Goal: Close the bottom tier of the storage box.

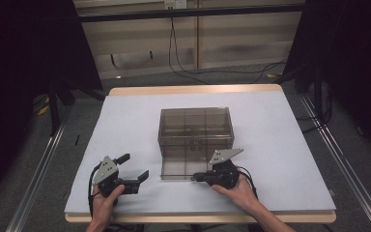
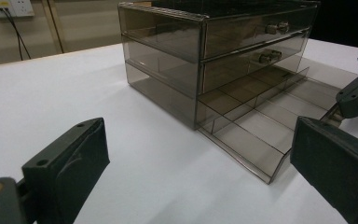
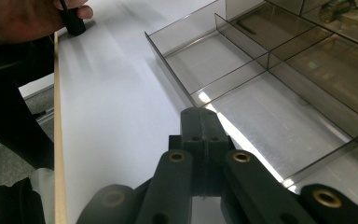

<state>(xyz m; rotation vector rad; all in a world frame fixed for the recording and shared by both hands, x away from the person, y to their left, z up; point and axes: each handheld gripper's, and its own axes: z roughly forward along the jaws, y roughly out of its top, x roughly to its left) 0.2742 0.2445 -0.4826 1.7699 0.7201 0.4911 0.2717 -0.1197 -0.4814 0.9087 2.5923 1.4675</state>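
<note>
Looking down from the high view, a smoky transparent drawer unit [image 1: 195, 128] sits near the middle of a white-covered table [image 1: 125, 125], with its bottom drawer [image 1: 181, 170] pulled out toward the person. The left gripper [image 1: 134, 170], held in the left hand [image 1: 104, 203], rests on the table near the front edge, well left of the drawer, its jaws spread wide and empty. The right gripper [image 1: 196, 177], held in the right hand [image 1: 239, 191], lies at the open drawer's front right corner. From the left gripper view, the two black jaws stand far apart with nothing between them; beyond them the drawer unit [image 2: 214, 51] shows two closed upper drawers with small knobs and the bottom drawer [image 2: 256, 126] extended, divided into compartments. From the right gripper view, the jaws are pressed together, gripping nothing visible, just beside the divided drawer [image 3: 261, 88].
</note>
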